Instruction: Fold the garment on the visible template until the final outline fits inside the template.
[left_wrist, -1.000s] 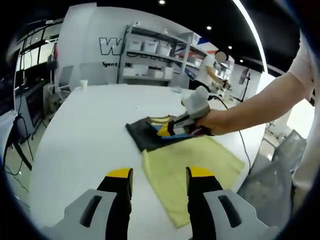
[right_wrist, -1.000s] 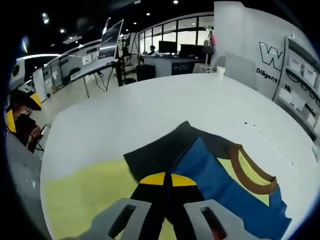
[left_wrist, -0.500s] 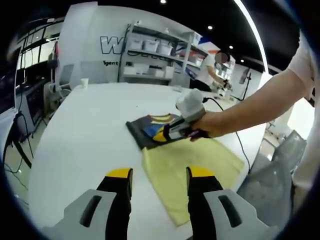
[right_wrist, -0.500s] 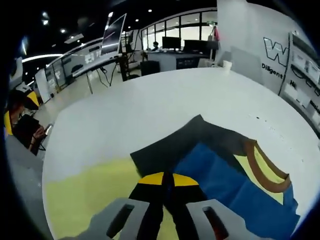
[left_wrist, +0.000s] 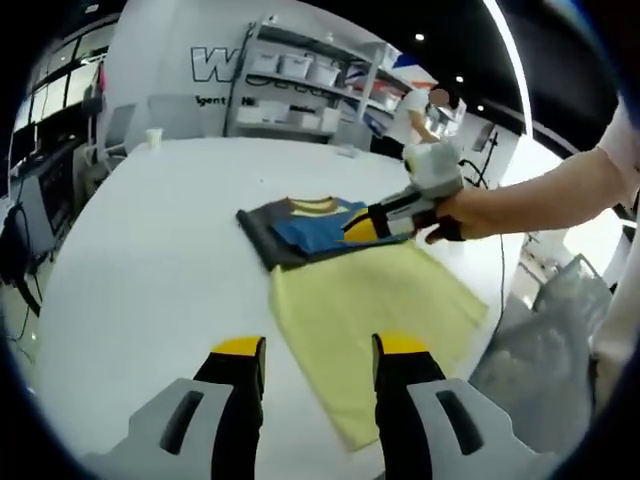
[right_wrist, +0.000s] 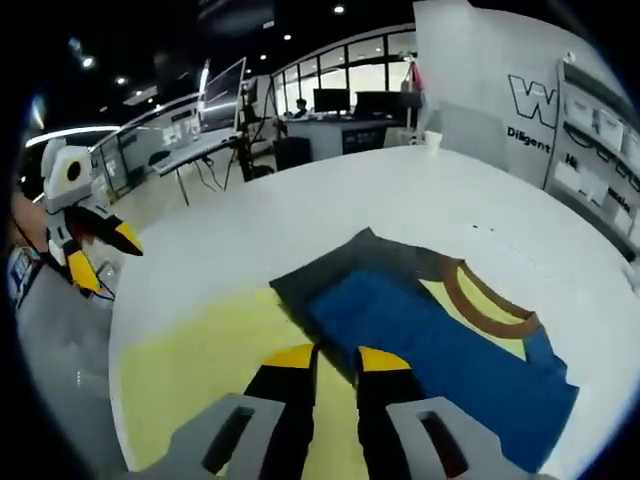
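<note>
White round table (left_wrist: 150, 250) | folded blue-and-grey garment (right_wrist: 430, 320) laid beside yellow template sheet (left_wrist: 370, 310) | left gripper (left_wrist: 318, 352) spread wide | right gripper (right_wrist: 334, 356) slightly parted, nothing held

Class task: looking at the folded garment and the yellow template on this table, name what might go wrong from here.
The garment lies mostly beyond the yellow template, overlapping just its far edge, so its outline may end outside it. The template reaches close to the table edge; dragging cloth that way could pull it off. The right gripper has opened, so the fold may relax.
</note>
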